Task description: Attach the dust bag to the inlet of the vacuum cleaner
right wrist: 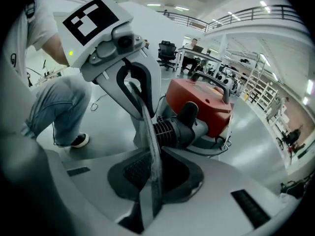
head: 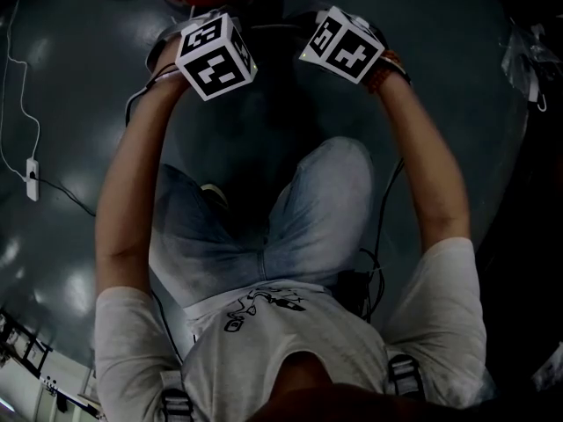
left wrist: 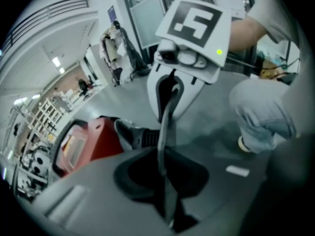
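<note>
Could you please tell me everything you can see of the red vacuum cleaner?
The vacuum cleaner has a glossy red plastic-looking body, a black carry handle on top, a pale base and a black ribbed inlet jutting from its near side. It stands upright on the grey floor. The dust bag, seen edge-on, crosses in front of the inlet; contact cannot be told.

A large lab-workshop hall: glossy grey floor (right wrist: pixel 261 132), shelving racks (right wrist: pixel 260 80), office chair (right wrist: pixel 167 50) by desks, mezzanine railing (right wrist: pixel 246 14).

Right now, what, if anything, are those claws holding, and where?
A thin flat grey dust bag, seen edge-on: the left gripper pinches one edge, the right gripper the opposite edge.
</note>
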Action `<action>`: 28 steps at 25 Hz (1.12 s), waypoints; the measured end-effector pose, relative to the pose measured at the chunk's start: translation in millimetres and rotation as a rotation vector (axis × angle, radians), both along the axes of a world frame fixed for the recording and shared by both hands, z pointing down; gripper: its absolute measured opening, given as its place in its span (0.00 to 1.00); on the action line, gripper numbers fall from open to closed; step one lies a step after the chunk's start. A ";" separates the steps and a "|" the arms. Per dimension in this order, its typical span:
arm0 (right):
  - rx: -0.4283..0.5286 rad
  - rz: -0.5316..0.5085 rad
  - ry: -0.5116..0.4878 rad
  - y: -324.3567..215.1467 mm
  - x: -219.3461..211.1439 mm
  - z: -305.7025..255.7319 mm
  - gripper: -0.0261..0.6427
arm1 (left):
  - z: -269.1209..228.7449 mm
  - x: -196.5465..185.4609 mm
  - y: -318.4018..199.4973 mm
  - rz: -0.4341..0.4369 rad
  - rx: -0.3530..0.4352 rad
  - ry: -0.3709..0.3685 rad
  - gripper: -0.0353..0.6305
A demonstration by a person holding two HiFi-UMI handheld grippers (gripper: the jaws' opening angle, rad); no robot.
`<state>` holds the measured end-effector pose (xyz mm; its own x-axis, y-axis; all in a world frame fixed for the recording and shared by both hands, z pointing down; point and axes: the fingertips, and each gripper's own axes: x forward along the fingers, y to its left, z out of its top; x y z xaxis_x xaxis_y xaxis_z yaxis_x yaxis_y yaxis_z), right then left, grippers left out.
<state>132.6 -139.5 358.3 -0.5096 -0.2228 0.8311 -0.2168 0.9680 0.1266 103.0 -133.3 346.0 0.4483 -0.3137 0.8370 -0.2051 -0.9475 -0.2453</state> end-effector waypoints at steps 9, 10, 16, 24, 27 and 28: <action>0.110 -0.061 0.126 -11.3 -14.0 -4.6 0.11 | 0.4 -14.9 -6.9 -0.070 -0.006 0.087 0.11; 0.093 -0.034 0.096 -10.7 -11.5 -3.0 0.11 | -0.7 -12.4 -7.8 -0.055 0.007 0.065 0.11; 0.033 0.055 0.047 -9.9 0.2 4.4 0.11 | -3.1 1.3 -12.2 0.018 0.060 -0.004 0.13; 0.077 0.032 0.066 -13.8 -2.3 2.3 0.11 | -2.0 -2.8 -12.6 -0.014 0.072 0.024 0.12; 0.024 0.106 0.010 -17.0 4.7 6.3 0.11 | -3.2 5.8 -19.6 0.038 0.105 -0.024 0.13; 0.049 0.084 0.046 -19.3 2.1 5.2 0.11 | -3.5 3.4 -21.0 0.021 0.101 0.002 0.13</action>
